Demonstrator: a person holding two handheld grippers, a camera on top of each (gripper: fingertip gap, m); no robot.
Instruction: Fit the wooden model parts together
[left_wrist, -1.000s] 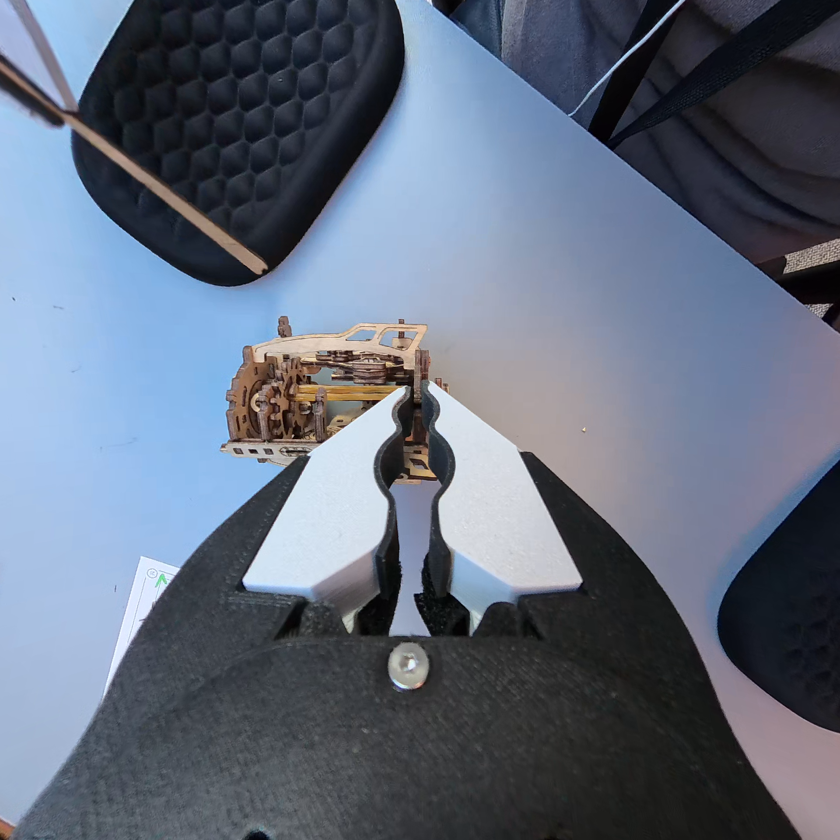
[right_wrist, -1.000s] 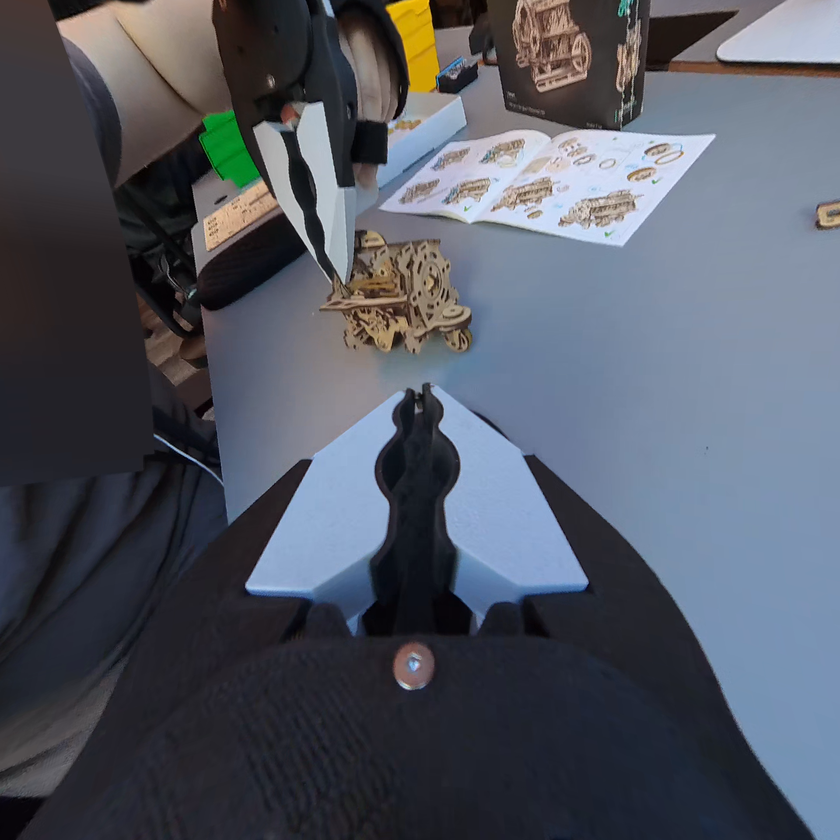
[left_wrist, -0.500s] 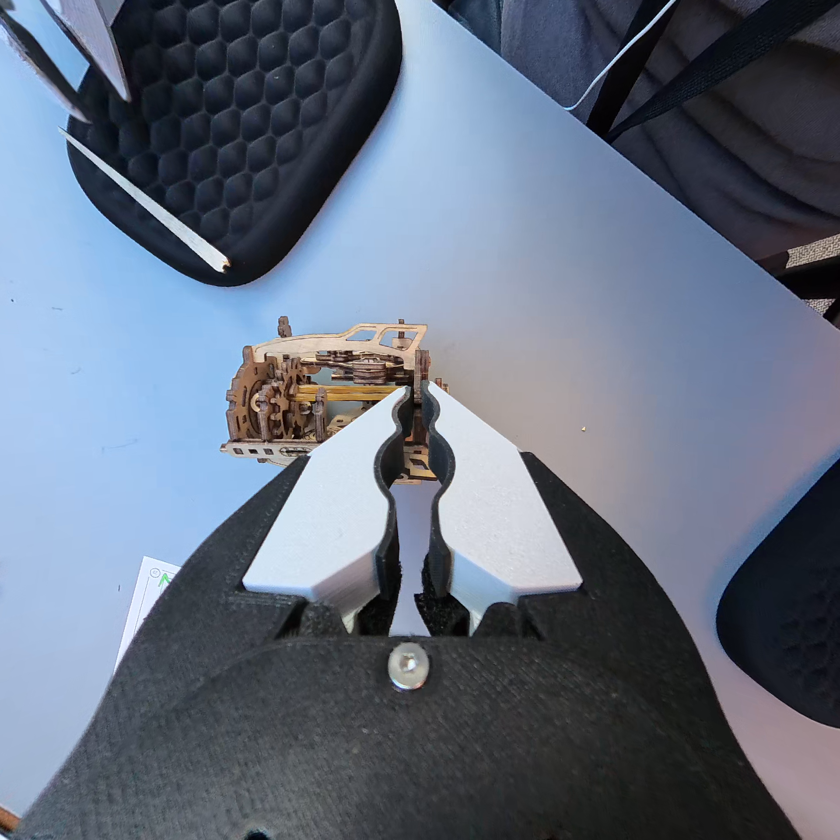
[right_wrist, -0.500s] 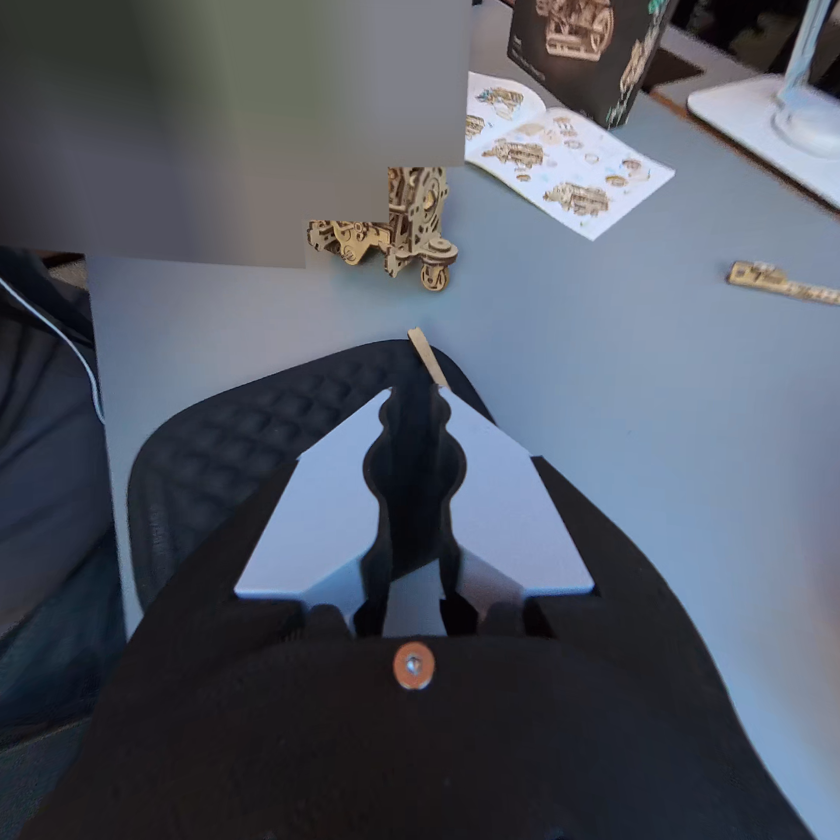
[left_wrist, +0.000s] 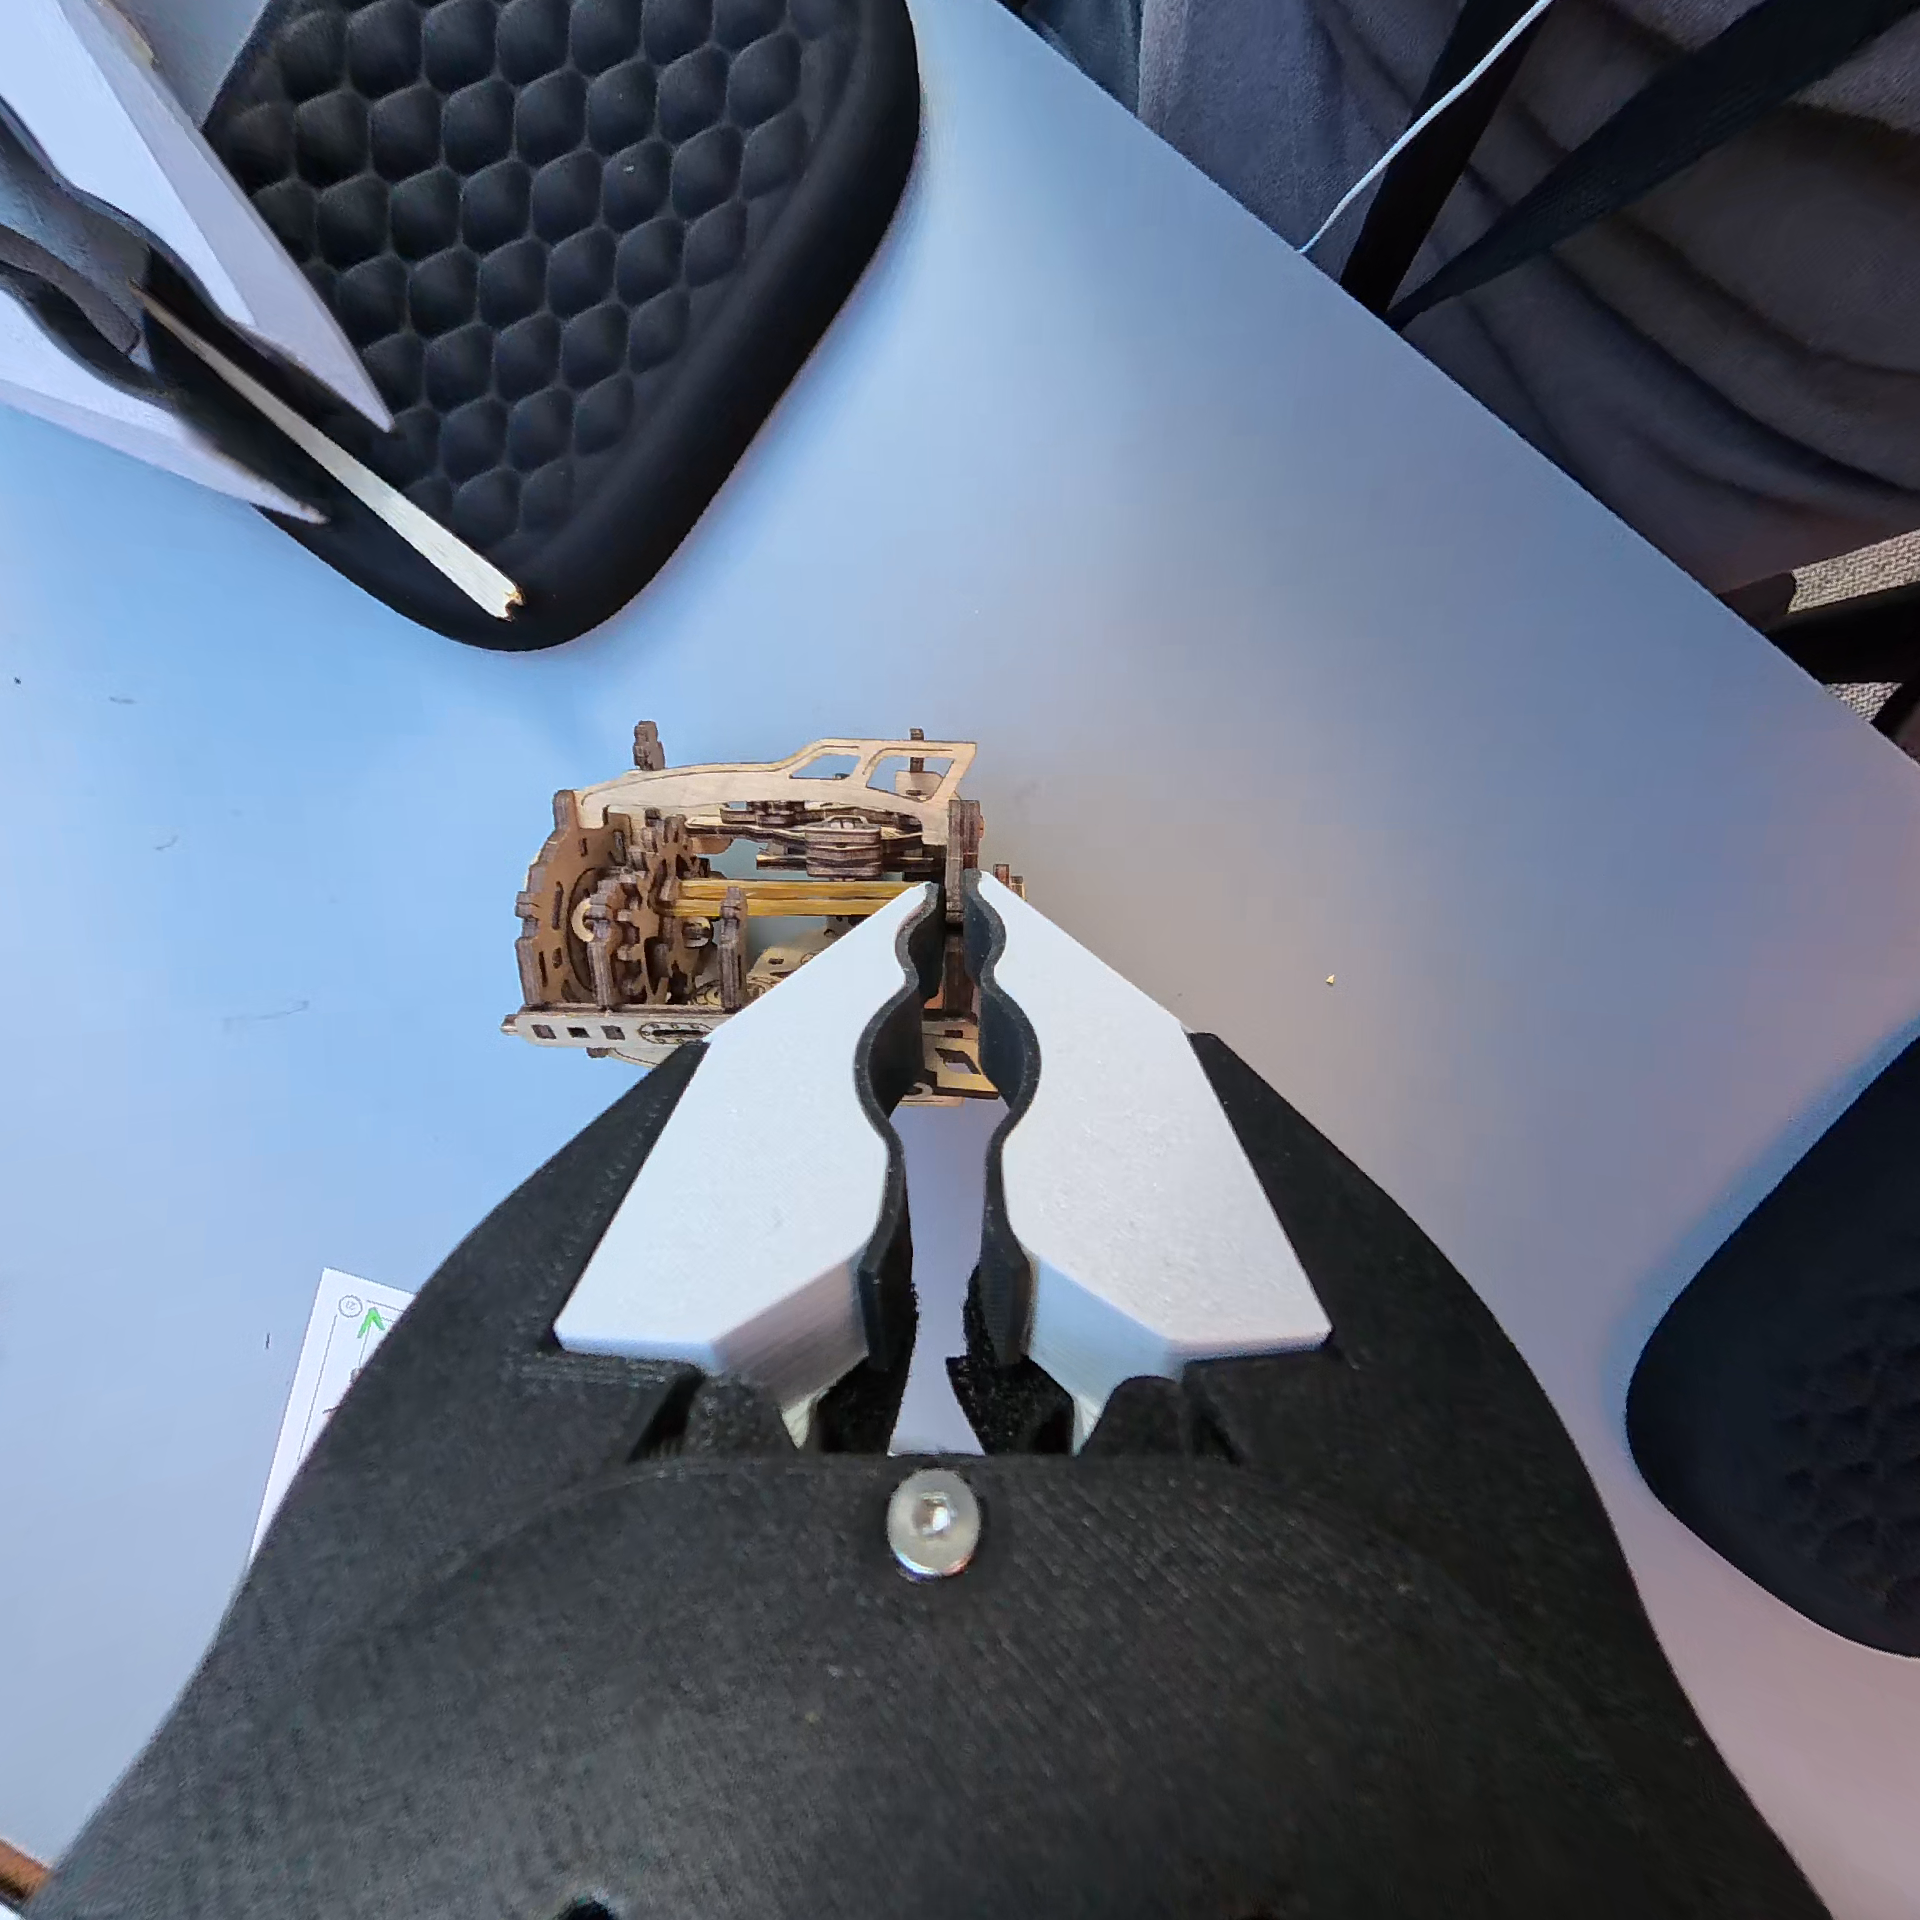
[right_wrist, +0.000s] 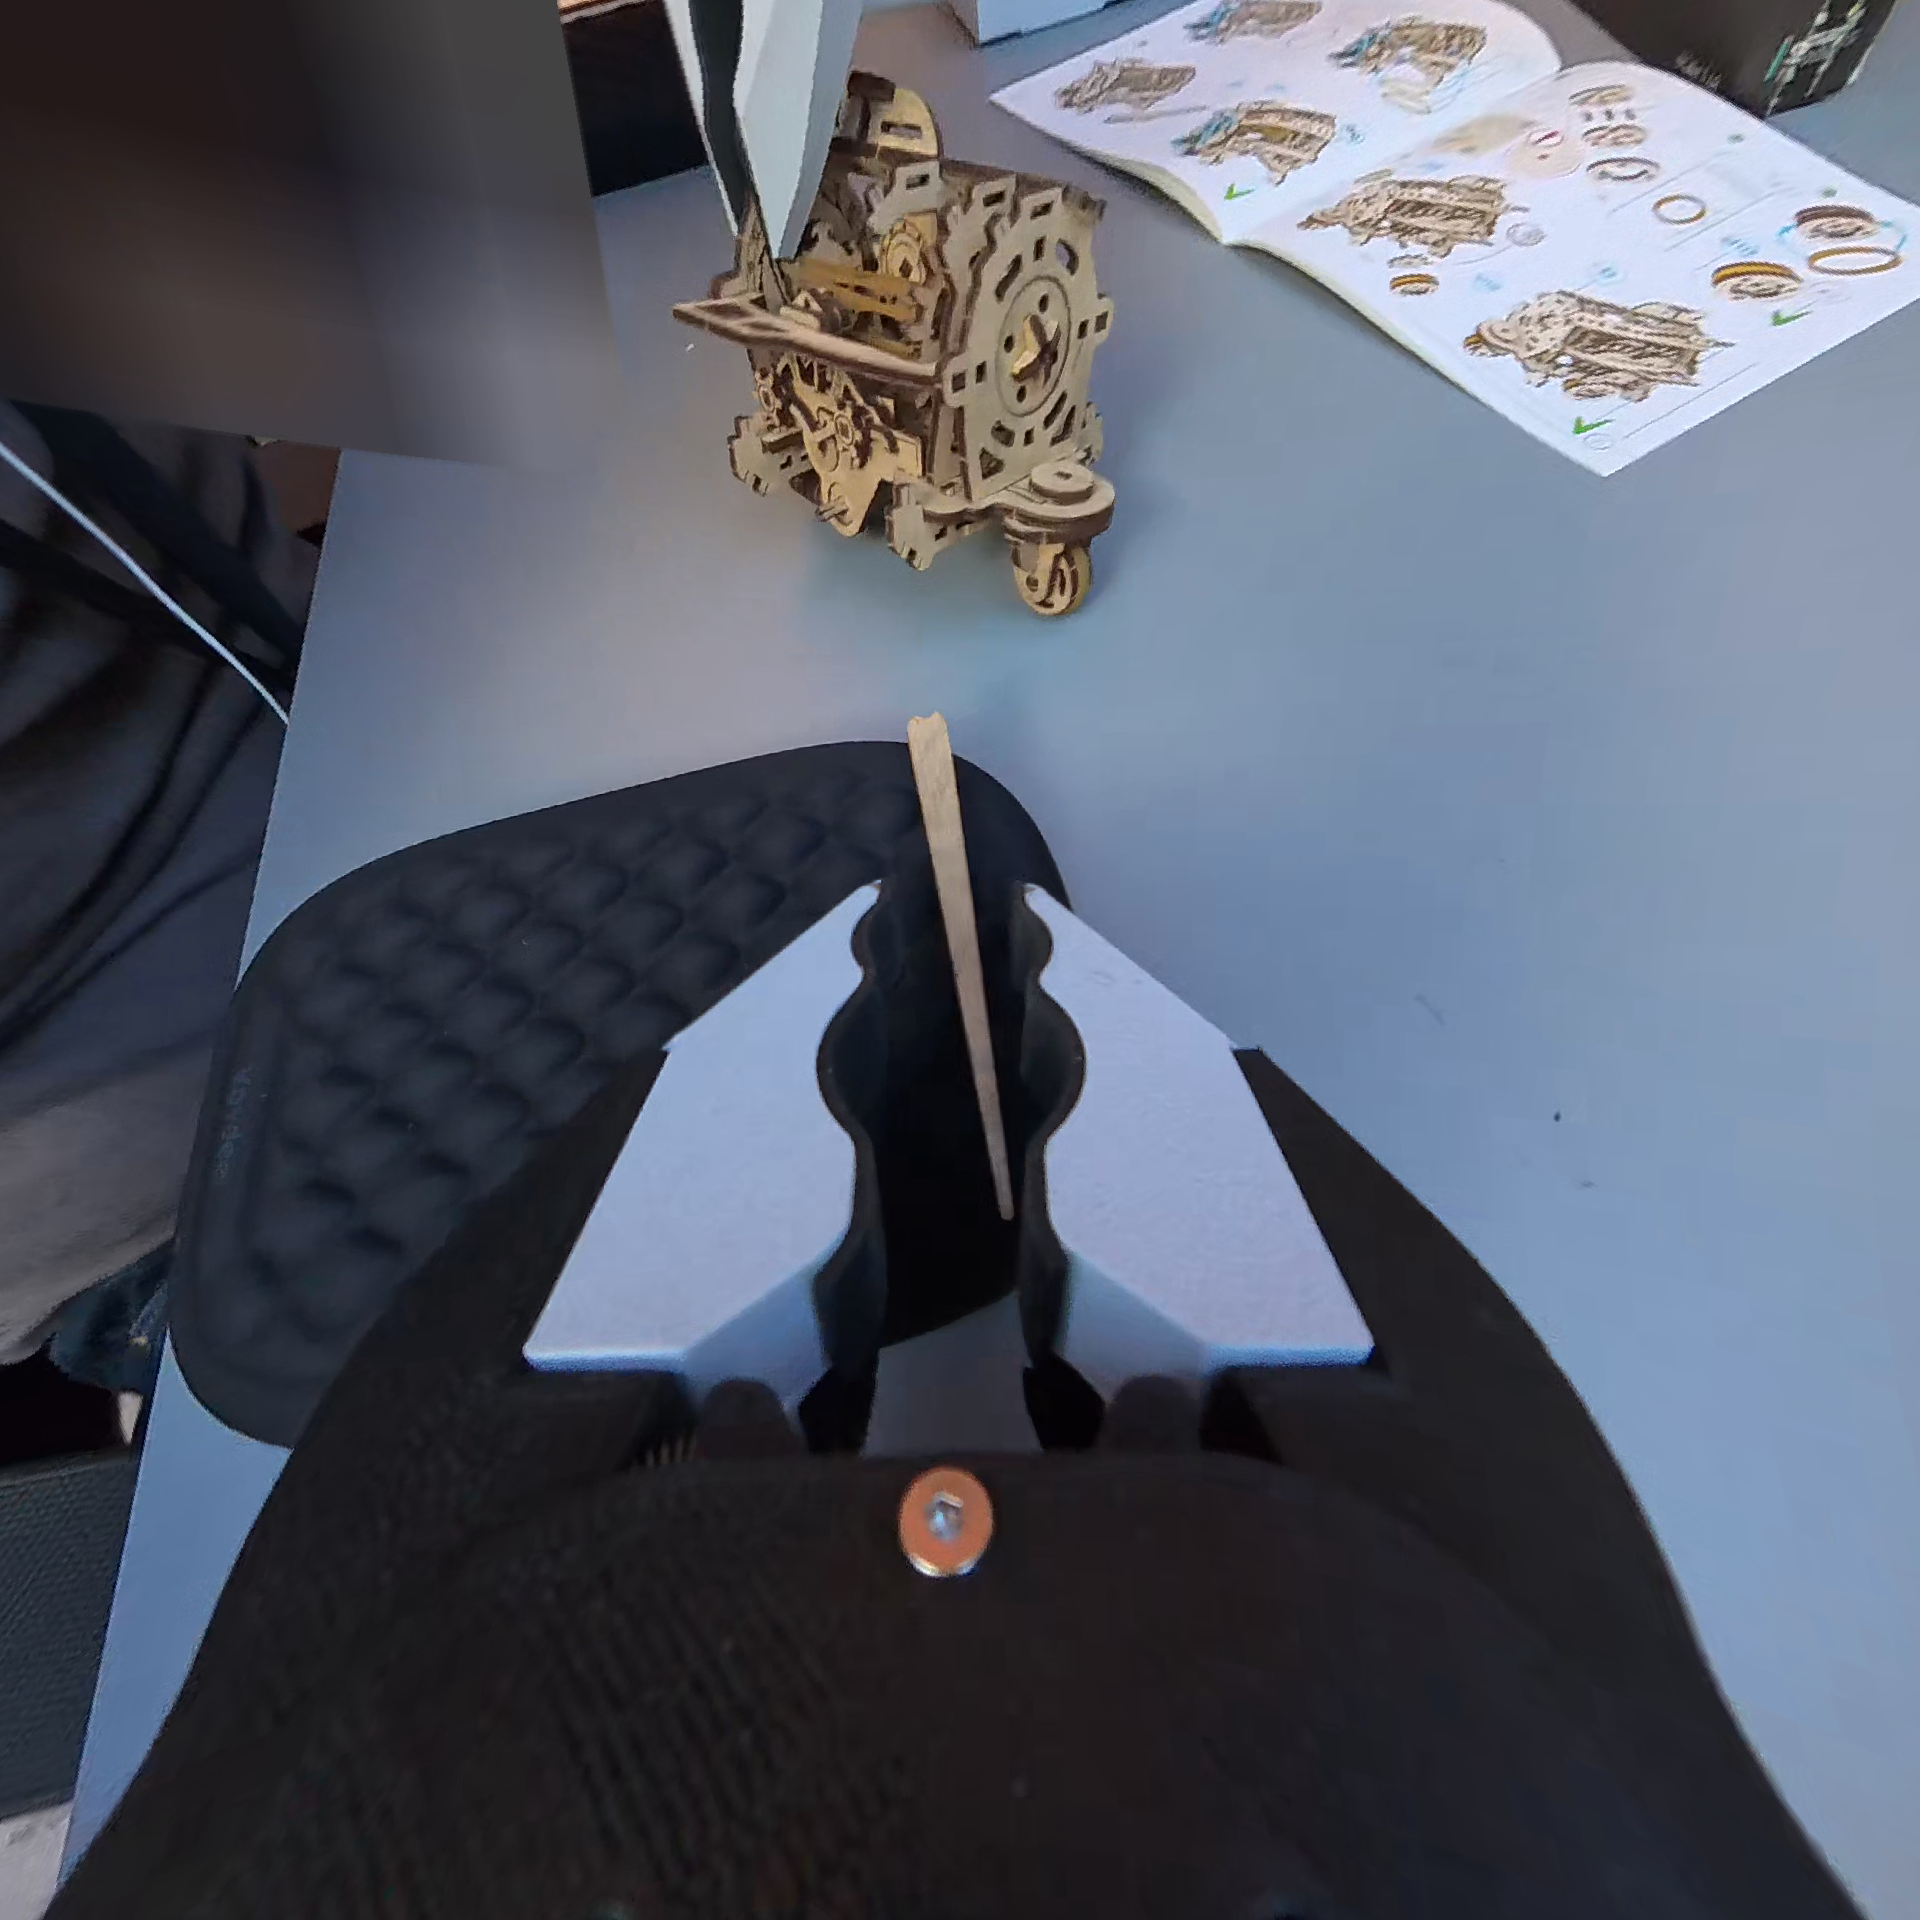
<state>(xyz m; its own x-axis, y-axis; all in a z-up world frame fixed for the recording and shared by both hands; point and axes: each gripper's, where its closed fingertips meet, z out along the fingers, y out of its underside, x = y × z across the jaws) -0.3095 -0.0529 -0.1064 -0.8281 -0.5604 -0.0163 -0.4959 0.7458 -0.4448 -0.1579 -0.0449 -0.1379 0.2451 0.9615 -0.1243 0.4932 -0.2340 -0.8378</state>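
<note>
The wooden model (right_wrist: 914, 332) stands on the grey tabletop (right_wrist: 1455, 779), beyond a black honeycomb pad (right_wrist: 499, 997) and near an open instruction booklet (right_wrist: 1507, 208). The left claw (left_wrist: 948, 894) is clenched on a thin upright panel at the model's end, both pads pressing on it. The right claw (right_wrist: 951, 904) is spread apart over the pad; a slim wooden stick (right_wrist: 954, 935) lies between its fingers, neither pad pressing it.
</note>
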